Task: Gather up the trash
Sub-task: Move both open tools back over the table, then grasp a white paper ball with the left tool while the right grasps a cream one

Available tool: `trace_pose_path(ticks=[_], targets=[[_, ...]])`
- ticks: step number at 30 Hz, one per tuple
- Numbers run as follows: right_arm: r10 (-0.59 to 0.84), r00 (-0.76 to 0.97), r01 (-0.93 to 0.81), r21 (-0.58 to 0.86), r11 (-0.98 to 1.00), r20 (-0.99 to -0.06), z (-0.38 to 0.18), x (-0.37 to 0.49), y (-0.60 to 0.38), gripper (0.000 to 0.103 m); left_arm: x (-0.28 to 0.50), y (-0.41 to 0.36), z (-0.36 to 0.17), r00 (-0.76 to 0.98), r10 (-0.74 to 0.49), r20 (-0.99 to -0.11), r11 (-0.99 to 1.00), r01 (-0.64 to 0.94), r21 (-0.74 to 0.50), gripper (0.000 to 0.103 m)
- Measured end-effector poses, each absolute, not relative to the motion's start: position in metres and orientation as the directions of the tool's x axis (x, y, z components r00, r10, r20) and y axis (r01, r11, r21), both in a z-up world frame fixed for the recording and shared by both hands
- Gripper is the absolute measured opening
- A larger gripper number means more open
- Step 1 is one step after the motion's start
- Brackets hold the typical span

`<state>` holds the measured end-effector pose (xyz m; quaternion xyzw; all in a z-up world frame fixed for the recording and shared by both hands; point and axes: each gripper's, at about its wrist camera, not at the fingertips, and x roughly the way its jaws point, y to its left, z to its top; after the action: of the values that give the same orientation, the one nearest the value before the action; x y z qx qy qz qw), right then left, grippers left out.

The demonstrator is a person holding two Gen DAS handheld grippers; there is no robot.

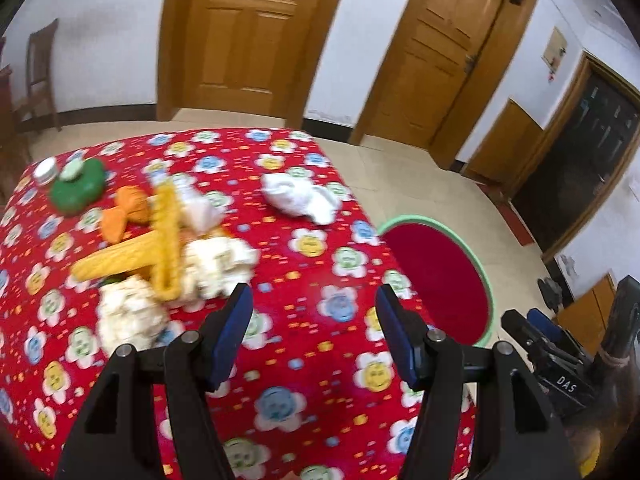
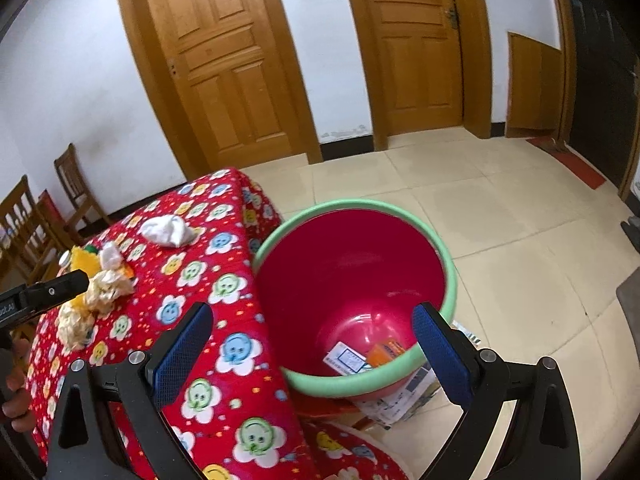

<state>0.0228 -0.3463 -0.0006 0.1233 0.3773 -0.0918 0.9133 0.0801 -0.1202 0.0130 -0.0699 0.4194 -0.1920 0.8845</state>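
— Trash on view: crumpled white paper wads lie on the red flower-print tablecloth, ahead of the left gripper, its jaws apart and empty.

— And the right gripper?

— Jaws apart, empty, above the green-rimmed red plastic bucket beside the table.

Trash pile blurred; bucket half hidden.

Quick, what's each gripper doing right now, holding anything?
Left gripper: open, holding nothing, above the tablecloth.
Right gripper: open, holding nothing, near the red bin.
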Motion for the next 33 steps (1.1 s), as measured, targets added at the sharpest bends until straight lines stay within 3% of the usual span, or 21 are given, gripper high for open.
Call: trace_pose_path(ticks=[11,25,31,33], targets=[[-0.006,0.675,0.181,0.158,0.971,-0.738,-0.003,0.038,-0.314,0.100,0.074,-0.053,-0.005,0.638,-0.221,-0.738,0.975,0.119,-0.189,0.063],[0.072,0.626,0.075,0.151,0.986,-0.777,-0.008,0.073,-0.279,0.100,0.093,-0.025,-0.044,0.580,-0.194,-0.792,0.975,0.021,-0.223,0.063],[0.108,0.613,0.017,0.150,0.989,-0.782,-0.009,0.090,-0.262,0.100,0.099,-0.017,-0.055,0.564,-0.225,-0.794,0.962,-0.002,-0.275,0.050],[0.120,0.607,-0.003,0.148,0.989,-0.785,-0.010,0.095,-0.255,0.100,0.100,-0.014,-0.057,0.555,-0.264,-0.789,0.949,0.003,-0.315,0.040]])
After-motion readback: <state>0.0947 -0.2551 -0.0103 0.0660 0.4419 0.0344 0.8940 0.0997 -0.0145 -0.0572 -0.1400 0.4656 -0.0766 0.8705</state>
